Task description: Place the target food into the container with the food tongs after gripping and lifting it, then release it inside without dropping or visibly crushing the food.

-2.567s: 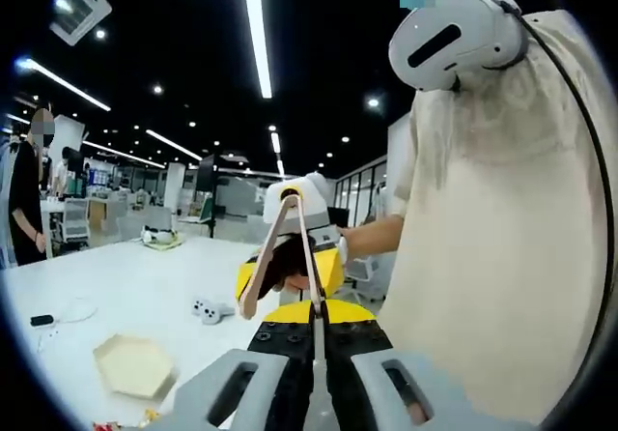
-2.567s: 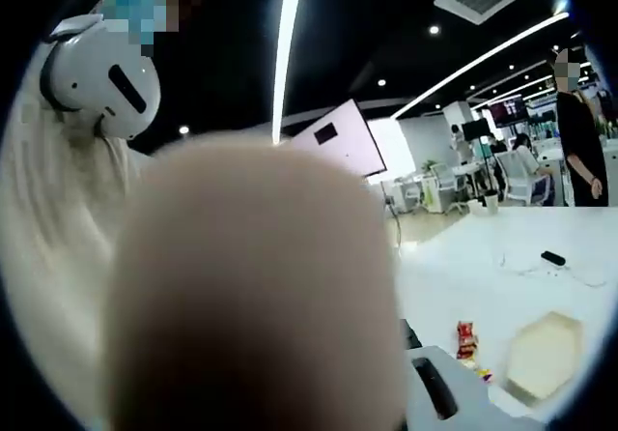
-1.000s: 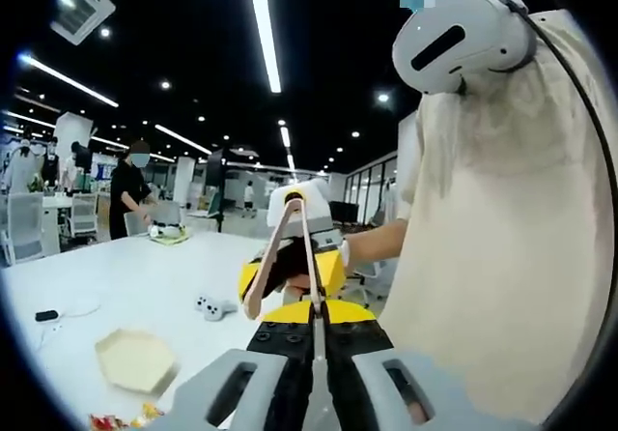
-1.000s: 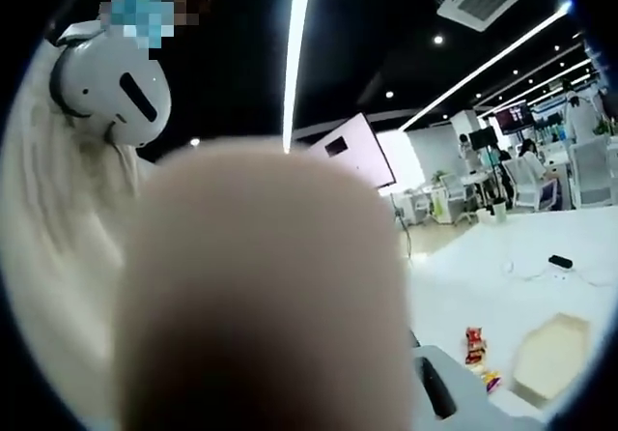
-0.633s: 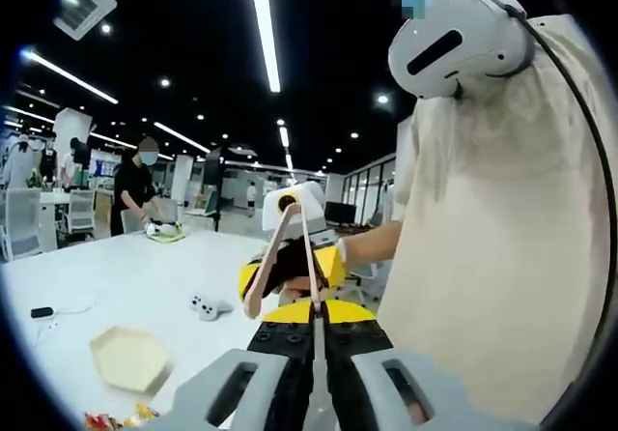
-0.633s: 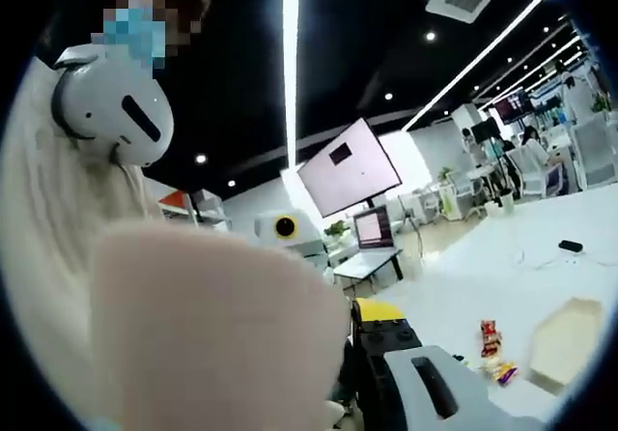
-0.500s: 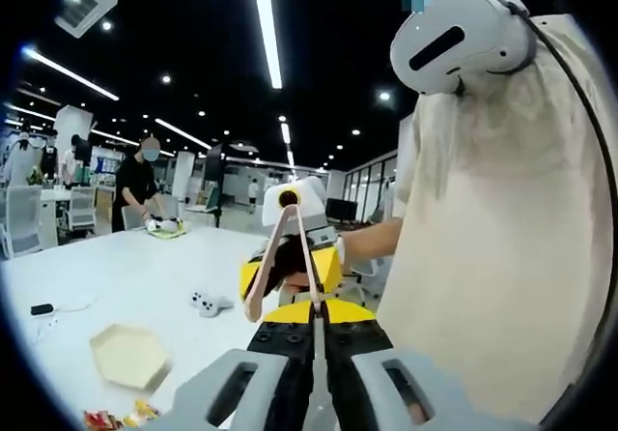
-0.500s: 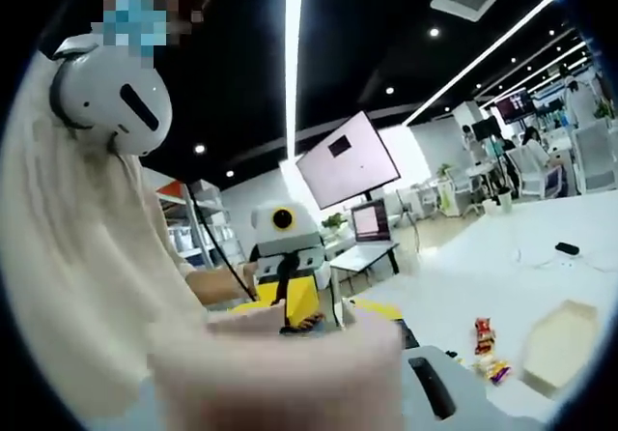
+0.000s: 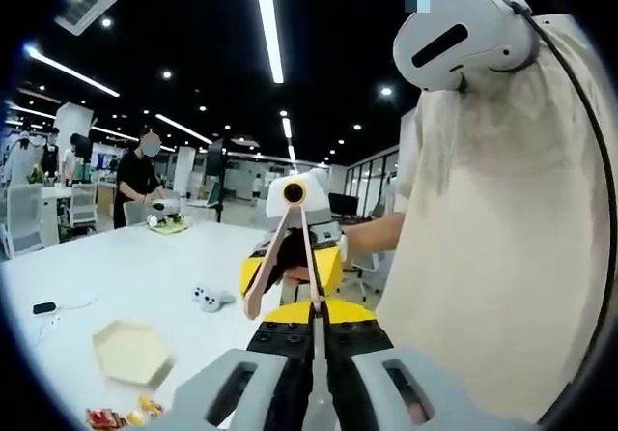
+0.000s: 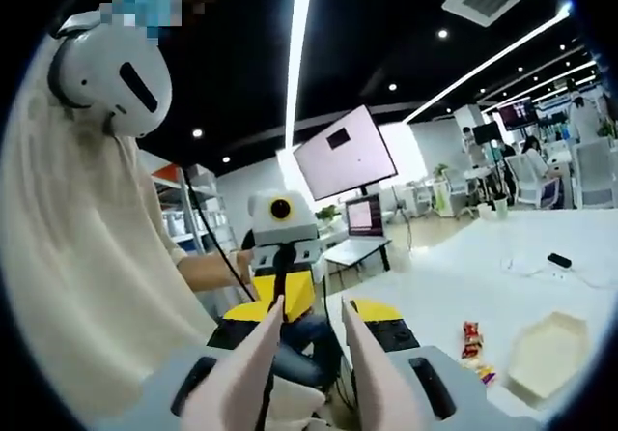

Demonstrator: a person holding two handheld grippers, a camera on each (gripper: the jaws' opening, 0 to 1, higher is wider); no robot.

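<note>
Food tongs (image 9: 305, 257) stand up in front of a person (image 9: 483, 257) in a cream top and a white headset (image 9: 454, 40), who takes up the right half of the left gripper view. A white counter (image 9: 126, 276) stretches away to the left, and another person (image 9: 143, 180) stands at its far end.

The left tool (image 9: 314, 330) is clenched on the lower end of one arm of the tongs. That arm rises to the joined end just in front of the right tool (image 9: 290, 262), and the other arm slants back down with its end free.

In the right gripper view the two pale arms of the tongs (image 10: 362, 373) rise spread apart between the wide grey jaws of the right tool (image 10: 311, 359). I cannot tell whether those jaws press on them. The left tool (image 10: 280, 291) faces it.

The container (image 9: 132, 352), a cream hexagonal tray, lies on the counter well away from both tools. The food (image 9: 121, 416), small bright packets, sits on the counter just beside it, outside it. A white game controller (image 9: 206, 298) and a small black device (image 9: 43, 307) lie farther off.
</note>
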